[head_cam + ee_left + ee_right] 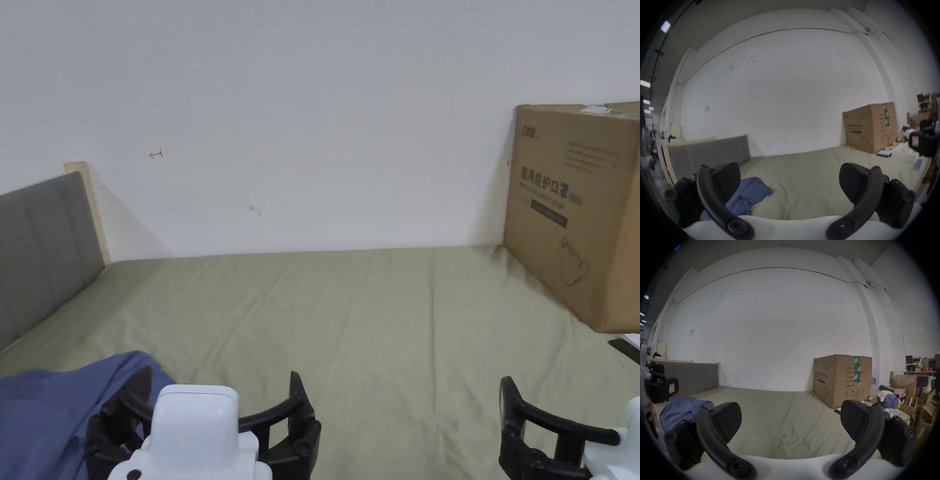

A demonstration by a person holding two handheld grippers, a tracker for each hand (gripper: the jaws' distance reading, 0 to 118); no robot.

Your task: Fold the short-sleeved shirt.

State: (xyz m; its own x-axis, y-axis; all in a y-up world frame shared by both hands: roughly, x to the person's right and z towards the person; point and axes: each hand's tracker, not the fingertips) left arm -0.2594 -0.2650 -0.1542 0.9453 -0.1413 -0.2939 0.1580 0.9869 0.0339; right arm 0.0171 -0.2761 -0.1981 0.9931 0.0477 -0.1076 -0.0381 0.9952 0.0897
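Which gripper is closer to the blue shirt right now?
The left gripper: the crumpled blue shirt lies right beside it at the bed's left, while the right gripper hangs over bare green sheet, well apart.

Even, soft indoor light; gripper views dimmer, fisheye-warped with dark vignetted corners, slight edge blur.

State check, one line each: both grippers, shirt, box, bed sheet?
left gripper: open, jaws wide apart, holding nothing.
right gripper: open, jaws wide apart, holding nothing.
blue shirt: crumpled in a heap on the sheet, not folded, not gripped.
cardboard box: closed, taped, upright on the bed by the wall.
green sheet: spread flat over the bed, lightly wrinkled.
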